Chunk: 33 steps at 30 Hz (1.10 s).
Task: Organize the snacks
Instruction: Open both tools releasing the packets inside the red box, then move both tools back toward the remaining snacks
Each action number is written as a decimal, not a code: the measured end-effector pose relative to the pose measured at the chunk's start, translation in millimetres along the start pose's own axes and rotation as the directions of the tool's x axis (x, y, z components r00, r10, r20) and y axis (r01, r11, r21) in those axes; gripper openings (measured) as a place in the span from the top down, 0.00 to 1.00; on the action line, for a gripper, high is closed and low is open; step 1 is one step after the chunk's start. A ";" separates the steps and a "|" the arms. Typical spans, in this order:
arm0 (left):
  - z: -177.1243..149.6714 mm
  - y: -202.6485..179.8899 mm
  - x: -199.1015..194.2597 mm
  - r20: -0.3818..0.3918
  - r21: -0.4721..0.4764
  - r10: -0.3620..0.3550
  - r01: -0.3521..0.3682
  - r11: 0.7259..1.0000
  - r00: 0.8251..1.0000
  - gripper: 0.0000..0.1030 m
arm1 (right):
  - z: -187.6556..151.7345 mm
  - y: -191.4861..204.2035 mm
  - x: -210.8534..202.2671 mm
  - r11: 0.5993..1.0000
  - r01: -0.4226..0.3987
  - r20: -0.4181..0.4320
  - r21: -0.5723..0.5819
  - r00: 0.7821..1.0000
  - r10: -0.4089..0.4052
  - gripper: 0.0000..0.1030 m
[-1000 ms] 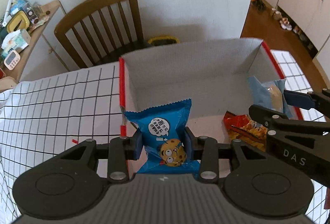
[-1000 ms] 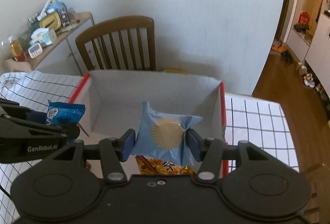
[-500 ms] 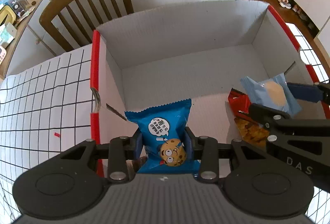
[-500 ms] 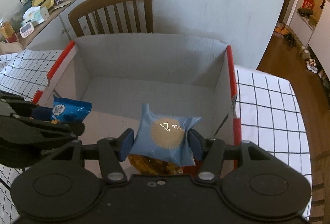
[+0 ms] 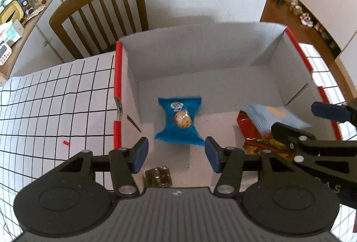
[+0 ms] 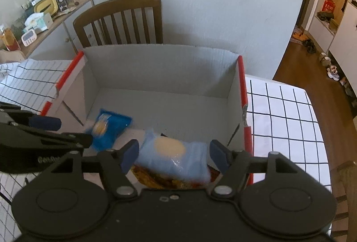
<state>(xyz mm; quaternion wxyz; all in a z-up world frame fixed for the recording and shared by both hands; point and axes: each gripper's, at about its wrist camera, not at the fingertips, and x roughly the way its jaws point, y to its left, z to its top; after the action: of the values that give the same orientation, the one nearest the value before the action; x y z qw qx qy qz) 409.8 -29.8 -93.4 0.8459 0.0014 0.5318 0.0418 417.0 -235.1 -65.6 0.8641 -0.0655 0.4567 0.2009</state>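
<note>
Two claws, left (image 5: 175,154) & right (image 6: 175,155), just opened, empty; cookie pkt (image 5: 179,120), pastry pkt (image 6: 173,158) dropped in box (image 5: 200,56). Next: withdraw, fetch more snacks.

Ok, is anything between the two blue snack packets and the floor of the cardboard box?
The dark blue cookie packet has only bare floor of the white, red-edged cardboard box under it. The pale blue packet sits over an orange-red snack bag, so it lands on that. Both the left gripper and the right gripper are open.

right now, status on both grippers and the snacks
Left gripper open, jaws just opened, blue cookie packet dropped in box. Right gripper open, pale blue packet released onto orange bag. Nothing blocking.
</note>
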 end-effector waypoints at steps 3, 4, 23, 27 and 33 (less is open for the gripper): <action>-2.0 2.5 -12.6 0.025 -0.004 -0.001 0.001 1.000 1.000 0.47 | -0.2 -0.5 -12.2 1.000 -0.004 0.016 0.005 1.000 0.004 0.32; -3.5 4.2 -17.9 0.033 -0.009 -0.007 0.008 1.000 0.999 0.47 | -0.8 0.0 -16.4 1.000 -0.008 0.022 0.007 1.000 0.008 0.32; -43.9 7.9 -116.8 0.179 0.009 -0.063 0.062 0.998 0.982 0.43 | -22.5 22.1 -108.5 0.997 -0.082 0.158 0.006 0.984 0.081 0.21; -60.0 9.2 -136.0 0.211 0.018 -0.069 0.067 0.998 0.975 0.38 | -31.9 26.8 -126.0 0.994 -0.105 0.184 0.012 0.978 0.101 0.19; -84.7 9.7 -158.2 0.234 0.032 -0.098 0.093 0.995 0.967 0.38 | -49.6 36.6 -150.0 0.992 -0.125 0.222 0.009 0.968 0.120 0.12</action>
<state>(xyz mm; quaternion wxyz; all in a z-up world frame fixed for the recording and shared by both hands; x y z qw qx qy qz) 264.7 -35.1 12.6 0.9039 -0.0101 0.4276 -0.0049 288.9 -259.6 30.8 0.8962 -0.0046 0.3631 0.2550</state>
